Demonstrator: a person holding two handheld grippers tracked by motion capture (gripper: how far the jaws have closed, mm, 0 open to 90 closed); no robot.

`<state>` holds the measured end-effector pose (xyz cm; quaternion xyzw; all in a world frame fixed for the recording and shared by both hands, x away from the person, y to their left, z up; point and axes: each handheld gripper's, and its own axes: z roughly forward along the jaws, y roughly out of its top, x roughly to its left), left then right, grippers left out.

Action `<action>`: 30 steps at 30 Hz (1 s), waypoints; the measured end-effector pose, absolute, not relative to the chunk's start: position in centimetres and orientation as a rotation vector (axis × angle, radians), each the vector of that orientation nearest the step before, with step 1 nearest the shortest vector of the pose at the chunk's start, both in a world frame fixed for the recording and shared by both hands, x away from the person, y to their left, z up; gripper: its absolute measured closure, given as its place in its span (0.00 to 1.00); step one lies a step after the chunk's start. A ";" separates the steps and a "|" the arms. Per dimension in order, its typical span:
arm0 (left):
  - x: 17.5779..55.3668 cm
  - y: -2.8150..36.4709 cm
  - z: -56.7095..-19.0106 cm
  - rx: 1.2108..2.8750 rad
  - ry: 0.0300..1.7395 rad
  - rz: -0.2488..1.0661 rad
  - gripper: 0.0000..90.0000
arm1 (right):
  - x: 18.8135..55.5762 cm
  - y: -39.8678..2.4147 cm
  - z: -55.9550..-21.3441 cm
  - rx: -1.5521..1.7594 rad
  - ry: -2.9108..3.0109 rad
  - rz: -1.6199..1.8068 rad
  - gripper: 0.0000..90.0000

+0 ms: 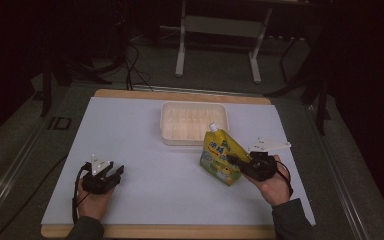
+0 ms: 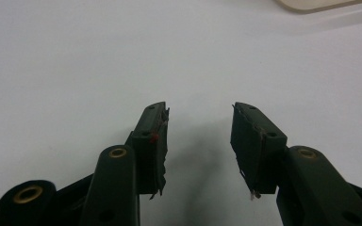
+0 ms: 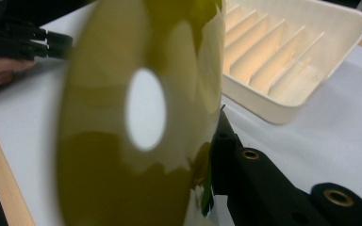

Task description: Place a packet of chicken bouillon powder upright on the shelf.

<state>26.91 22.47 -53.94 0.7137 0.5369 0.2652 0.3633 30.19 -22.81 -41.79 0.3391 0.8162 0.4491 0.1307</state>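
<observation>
High view: right claw (image 1: 236,163) clamped on a yellow-green spouted refill pouch (image 1: 220,157), standing tilted on the counter (image 1: 145,150) just in front of the cream ribbed tray (image 1: 169,131).

Pouch appears soft; grip sits on its lower side edge, so it may sag or swing when lifted. Judged best practice: lift slowly, keep the spout uppermost, clear the tray's near wall before lowering inside. Left claw (image 2: 199,136) rests on the counter well apart, jaws spread and empty, available to steady.

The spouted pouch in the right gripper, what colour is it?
Yellow-green spouted pouch with a white cap, blue-and-white print; clearest in the high view.
</observation>
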 end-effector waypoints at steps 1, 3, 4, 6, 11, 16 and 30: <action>26.9 22.5 -53.9 1.836 1.381 0.683 0.62 | 30.2 -22.5 -41.6 0.985 2.346 1.316 0.99; 26.9 22.5 -53.9 1.836 1.381 0.682 0.62 | 30.2 -22.3 -41.5 0.993 2.327 1.329 0.99; 26.9 22.5 -53.9 1.836 1.381 0.682 0.62 | 30.2 -22.2 -41.5 1.000 2.319 1.337 0.99; 26.9 22.5 -53.9 1.836 1.381 0.682 0.62 | 30.2 -22.0 -41.4 1.005 2.310 1.342 0.99; 26.9 22.5 -53.9 1.838 1.381 0.683 0.62 | 30.2 -21.1 -41.3 1.016 2.265 1.316 0.99; 26.9 22.5 -53.9 1.838 1.380 0.682 0.62 | 30.4 -20.3 -41.2 1.046 2.228 1.336 0.99; 26.9 22.5 -53.9 1.839 1.378 0.681 0.62 | 31.2 -18.4 -40.7 1.131 2.137 1.394 0.99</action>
